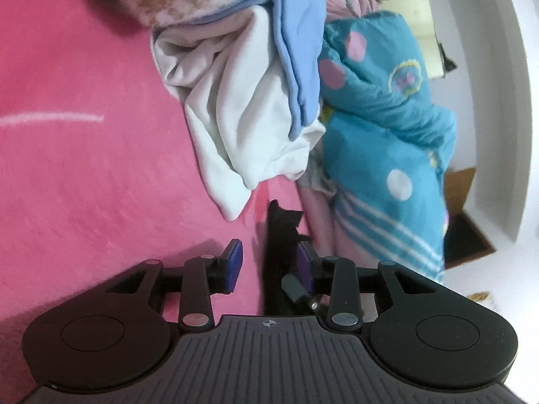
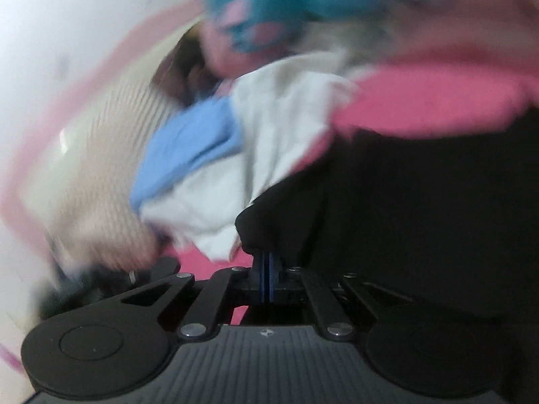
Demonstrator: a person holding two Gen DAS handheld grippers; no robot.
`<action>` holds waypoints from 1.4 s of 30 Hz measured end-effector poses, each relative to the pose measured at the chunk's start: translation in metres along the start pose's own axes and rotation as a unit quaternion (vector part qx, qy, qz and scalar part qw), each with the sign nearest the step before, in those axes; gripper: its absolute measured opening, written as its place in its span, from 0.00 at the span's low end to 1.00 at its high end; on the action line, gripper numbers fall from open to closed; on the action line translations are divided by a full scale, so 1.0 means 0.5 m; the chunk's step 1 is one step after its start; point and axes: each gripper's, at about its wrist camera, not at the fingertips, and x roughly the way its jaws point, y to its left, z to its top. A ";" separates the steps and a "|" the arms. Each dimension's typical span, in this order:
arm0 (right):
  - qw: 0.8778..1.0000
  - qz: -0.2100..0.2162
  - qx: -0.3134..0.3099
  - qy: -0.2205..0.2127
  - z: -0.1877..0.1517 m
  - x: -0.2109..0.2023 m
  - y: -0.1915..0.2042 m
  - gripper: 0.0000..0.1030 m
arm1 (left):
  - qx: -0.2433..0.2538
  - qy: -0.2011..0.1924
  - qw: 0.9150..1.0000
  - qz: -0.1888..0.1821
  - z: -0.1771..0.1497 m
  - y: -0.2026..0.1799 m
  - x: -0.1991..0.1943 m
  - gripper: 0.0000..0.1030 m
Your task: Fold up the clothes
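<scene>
Black garment (image 2: 421, 219), seemingly one, pinched by right gripper (image 2: 266, 262); left gripper (image 1: 269, 262) gapes beside one white cloth (image 1: 242, 114).

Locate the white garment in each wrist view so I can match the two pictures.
Left wrist: the white garment hangs mid-frame, crumpled, against the pink sheet, with blue cloth at its right edge.
Right wrist: white garment at centre, blurred, blue cloth on its left.
Shared landmark: the teal spotted blanket, right of the garment in the left view, top centre in the right.
</scene>
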 end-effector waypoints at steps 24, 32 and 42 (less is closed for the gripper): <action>0.991 0.123 0.044 0.040 -0.010 0.015 -0.054 0.03 | 0.011 0.017 0.998 -0.052 -0.015 -0.015 0.075 0.43; 0.989 0.138 0.042 0.043 -0.012 0.011 -0.054 0.03 | 0.060 0.016 0.998 -0.016 -0.030 -0.037 0.100 0.33; 0.987 0.151 0.063 0.011 -0.004 -0.021 -0.073 0.30 | 0.078 -0.010 0.996 0.036 -0.033 -0.040 0.071 0.06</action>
